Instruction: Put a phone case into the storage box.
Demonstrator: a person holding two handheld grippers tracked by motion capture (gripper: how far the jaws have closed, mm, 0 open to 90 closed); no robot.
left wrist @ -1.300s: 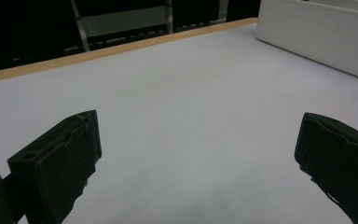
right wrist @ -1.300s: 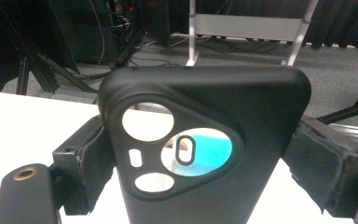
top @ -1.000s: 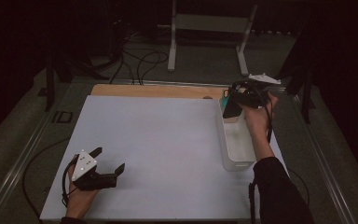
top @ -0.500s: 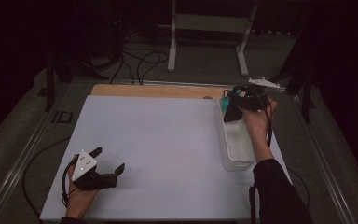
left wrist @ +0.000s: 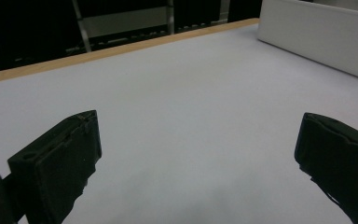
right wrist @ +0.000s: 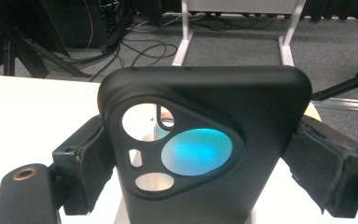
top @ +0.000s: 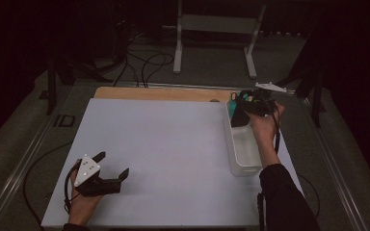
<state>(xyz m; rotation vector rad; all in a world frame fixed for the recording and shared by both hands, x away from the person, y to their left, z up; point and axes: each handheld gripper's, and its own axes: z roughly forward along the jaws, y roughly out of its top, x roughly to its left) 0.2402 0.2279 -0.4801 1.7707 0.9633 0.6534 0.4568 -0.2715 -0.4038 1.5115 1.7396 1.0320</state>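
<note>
At the right of the high view, the right gripper [top: 244, 109] hangs over the far end of a white bin [top: 243, 153], its jaws clamped on a black phone case [top: 240, 115]. The right gripper view puts that case [right wrist: 205, 140] squarely in the centre of the frame — held upright, its rounded top edge uppermost, with a triangular camera cut-out in which a teal patch and the pale table behind can be seen. One black jaw presses each side of the case, lower left and lower right of that frame. In the high view the case sits at the bin's upper end, near the upper right corner of the white table sheet [top: 164, 144]; whether its lower edge touches the bin's floor cannot be told.

At the lower left of the high view, the left gripper [top: 113, 168] rests low on the sheet in the person's left hand [top: 84, 204], the grey three-cornered plate on top — its jaws spread wide with nothing between them. The left gripper view confirms it: bare white sheet fills the gap between the two black jaws, and the long white wall of the bin [left wrist: 317, 39] runs across the upper right of that frame. The two grippers are well apart.
</note>
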